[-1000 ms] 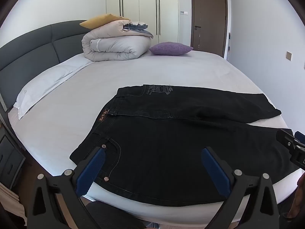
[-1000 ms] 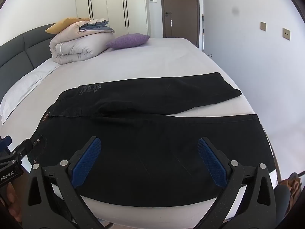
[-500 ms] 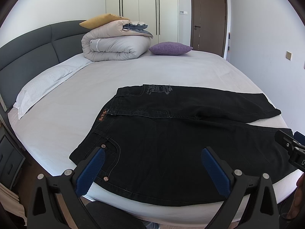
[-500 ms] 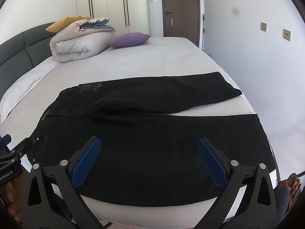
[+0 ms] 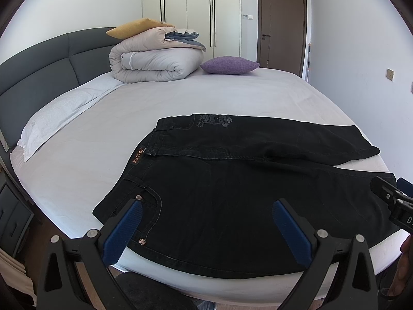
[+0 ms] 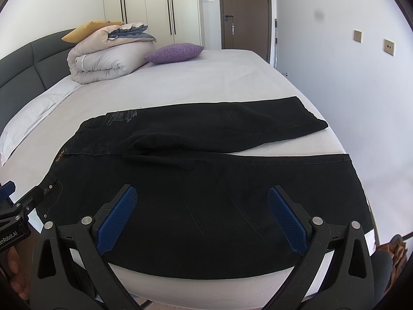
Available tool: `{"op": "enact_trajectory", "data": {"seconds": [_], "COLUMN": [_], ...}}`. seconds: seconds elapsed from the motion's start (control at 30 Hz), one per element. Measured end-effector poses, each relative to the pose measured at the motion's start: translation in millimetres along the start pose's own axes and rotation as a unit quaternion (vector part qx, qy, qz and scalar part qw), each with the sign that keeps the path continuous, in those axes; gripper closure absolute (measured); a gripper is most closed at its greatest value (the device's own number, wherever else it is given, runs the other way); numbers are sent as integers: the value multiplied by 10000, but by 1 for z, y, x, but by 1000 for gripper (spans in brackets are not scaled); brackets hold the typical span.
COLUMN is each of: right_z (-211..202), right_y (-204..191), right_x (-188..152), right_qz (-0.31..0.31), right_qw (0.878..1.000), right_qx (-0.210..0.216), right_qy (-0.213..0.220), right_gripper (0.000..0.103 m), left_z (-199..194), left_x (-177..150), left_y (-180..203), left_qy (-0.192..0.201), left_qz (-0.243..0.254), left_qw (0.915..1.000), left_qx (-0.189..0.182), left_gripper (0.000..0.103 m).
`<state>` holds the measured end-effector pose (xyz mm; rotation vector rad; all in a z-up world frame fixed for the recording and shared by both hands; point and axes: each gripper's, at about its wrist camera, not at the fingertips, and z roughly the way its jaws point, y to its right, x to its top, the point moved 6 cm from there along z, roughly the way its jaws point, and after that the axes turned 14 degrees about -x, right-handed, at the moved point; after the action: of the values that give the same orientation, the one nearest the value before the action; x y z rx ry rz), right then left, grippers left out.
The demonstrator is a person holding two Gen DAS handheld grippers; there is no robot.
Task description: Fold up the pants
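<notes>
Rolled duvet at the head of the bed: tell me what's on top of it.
On the rolled duvet sit a mustard-yellow cushion and a folded grey-blue cloth. How far the cloth extends inside the roll is hidden.

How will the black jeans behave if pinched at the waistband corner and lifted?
The black jeans lie flat and creased, so they will likely drape limply. The spread legs probably drag across the sheet. Thick denim at the waistband should grip well.

left gripper (image 5: 206, 219) wide open, above waist | black pants (image 5: 232, 180) flat on bed (image 5: 180, 103)
</notes>
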<state>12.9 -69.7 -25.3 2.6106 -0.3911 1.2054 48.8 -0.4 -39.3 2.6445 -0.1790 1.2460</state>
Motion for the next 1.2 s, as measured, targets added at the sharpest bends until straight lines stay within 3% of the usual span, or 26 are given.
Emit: {"op": "enact_trajectory", "data": {"seconds": [1.2], "right_z": [2], "right_y": [-3], "right_x": [-2], "right_qz": [-35], "right_qw": [10000], "right_qx": [-22], "right_qy": [-16], "right_gripper": [0], "left_z": [3], "left_x": [0], "left_y": [-2], "left_qy": [-8], "left_qz": [-2], "left_qw": [10000], "left_qx": [-2], "left_gripper": [0]}}
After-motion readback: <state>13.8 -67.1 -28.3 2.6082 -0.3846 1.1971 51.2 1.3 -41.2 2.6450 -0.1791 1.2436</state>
